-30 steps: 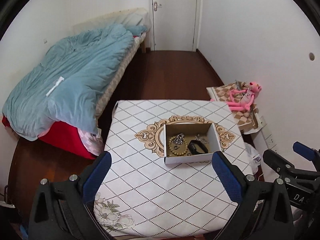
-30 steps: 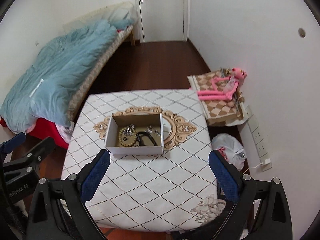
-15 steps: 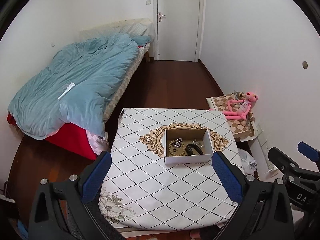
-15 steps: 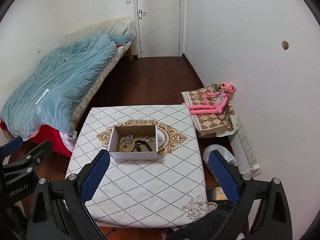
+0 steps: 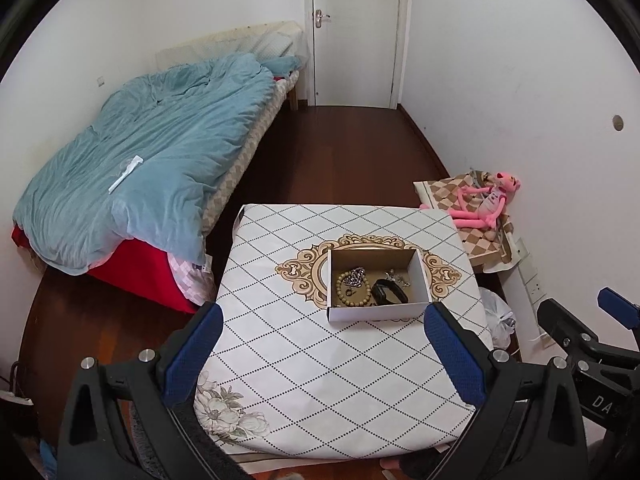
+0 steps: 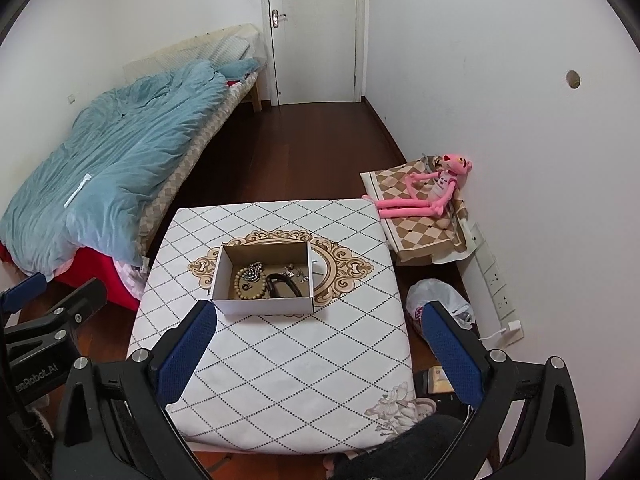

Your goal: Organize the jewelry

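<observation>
Left wrist view. The left gripper (image 5: 320, 344), black frame with blue pads, is spread wide with nothing between its fingers; it hangs above the near part of the table with the white diamond-pattern cloth (image 5: 320, 380). A small open cardboard box, white outside and brown inside (image 5: 378, 314), sits on the gold ornamental medallion (image 5: 304, 274) at the cloth's centre. Inside the box: a tan wooden bead bracelet (image 5: 354, 290) on the left, a silver chain (image 5: 354, 276) lying over its upper part, a black band (image 5: 390, 293) in the middle, and small silver pieces (image 5: 396, 278) toward the right, too small to tell apart. The right gripper (image 5: 592, 332) shows at the right edge, beside the table. A bed with a light blue quilt (image 5: 148, 168) stands to the left, a pink plush toy (image 5: 484, 202) on a checkered cushion (image 5: 480, 236) to the right by the wall.

Right wrist view. The right gripper (image 6: 320, 346) is likewise spread wide and empty, above the near part of the table (image 6: 280, 380). The box (image 6: 264, 306) lies just beyond the left pad (image 6: 182, 354), apart from it. Bead bracelet (image 6: 250, 286), chain (image 6: 252, 270), black band (image 6: 284, 285) and silver pieces (image 6: 296, 272) all rest inside it. A white plastic bag (image 6: 438, 298) lies on the dark wood floor (image 6: 304, 152) right of the table. The left gripper (image 6: 48, 312) appears at the left edge.
</observation>
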The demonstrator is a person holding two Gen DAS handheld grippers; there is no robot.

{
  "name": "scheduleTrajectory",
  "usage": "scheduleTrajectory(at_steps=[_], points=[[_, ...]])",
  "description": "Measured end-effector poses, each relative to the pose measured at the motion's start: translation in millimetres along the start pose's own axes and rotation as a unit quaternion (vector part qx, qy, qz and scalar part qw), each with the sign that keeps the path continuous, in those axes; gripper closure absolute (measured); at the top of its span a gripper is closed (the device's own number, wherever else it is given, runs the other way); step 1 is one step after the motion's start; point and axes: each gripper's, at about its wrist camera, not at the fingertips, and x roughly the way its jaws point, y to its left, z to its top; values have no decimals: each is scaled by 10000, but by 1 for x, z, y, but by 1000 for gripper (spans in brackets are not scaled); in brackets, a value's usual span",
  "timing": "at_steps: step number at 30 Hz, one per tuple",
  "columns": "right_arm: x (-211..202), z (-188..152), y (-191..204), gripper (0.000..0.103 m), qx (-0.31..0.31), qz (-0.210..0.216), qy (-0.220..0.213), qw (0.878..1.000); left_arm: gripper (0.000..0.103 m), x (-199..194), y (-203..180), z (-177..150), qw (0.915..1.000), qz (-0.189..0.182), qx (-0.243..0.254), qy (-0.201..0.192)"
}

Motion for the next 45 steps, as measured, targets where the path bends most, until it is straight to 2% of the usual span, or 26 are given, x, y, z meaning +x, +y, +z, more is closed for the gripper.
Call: scheduleTrajectory(at_steps=[10,20,45], points=[[40,25,0,0,-10,-118,212,9997,0,41,-3,23,9996,172,1,236],[70,37,6,0,-122,-167,469,9987,0,60,-3,34,9990,222,-7,389],[80,36,8,0,-209,-160,655,9975,0,68,-6,28,9980,190,35,600]])
